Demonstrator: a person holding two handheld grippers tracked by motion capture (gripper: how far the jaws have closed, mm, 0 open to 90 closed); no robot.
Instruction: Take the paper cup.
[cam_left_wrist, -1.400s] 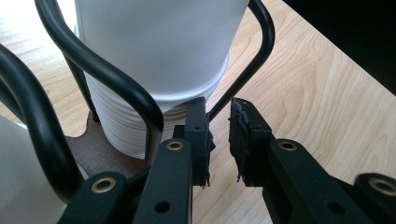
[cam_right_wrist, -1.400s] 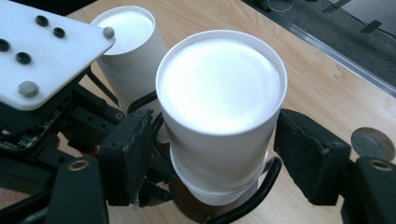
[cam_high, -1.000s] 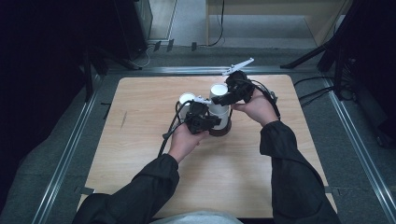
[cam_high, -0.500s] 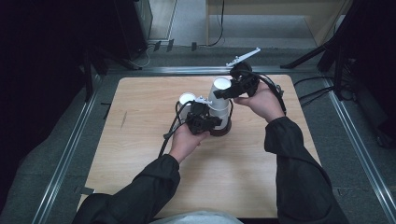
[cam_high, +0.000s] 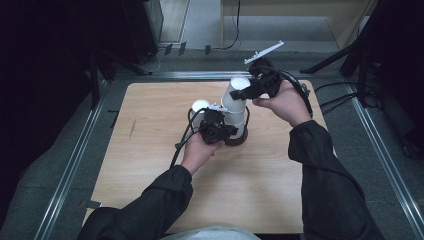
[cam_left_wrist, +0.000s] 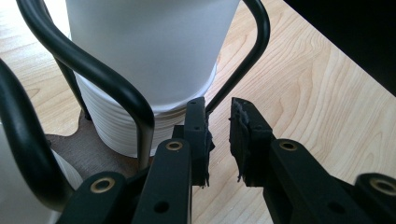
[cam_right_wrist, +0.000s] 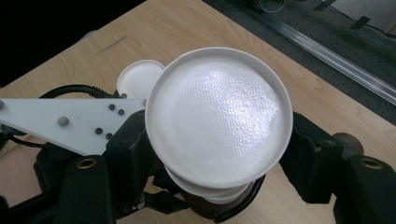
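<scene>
Pale wood table (cam_high: 150, 165) carries a wire rack (cam_high: 239, 137) of cups. From above, your right gripper (cam_high: 243, 93) pinches the top cup (cam_high: 236, 95), raised from the stack. Your left gripper (cam_left_wrist: 218, 126) shows jaws nearly together beside a rack wire (cam_left_wrist: 240, 60). Your right gripper view shows both jaws clamping the cup's (cam_right_wrist: 218, 116) sides.

Hidden and cropped parts

The white cup (cam_right_wrist: 218, 121) covers the rest of the stack (cam_right_wrist: 205, 190) below it; the wire holder (cam_left_wrist: 79, 65) is cropped at the frame's top.
</scene>
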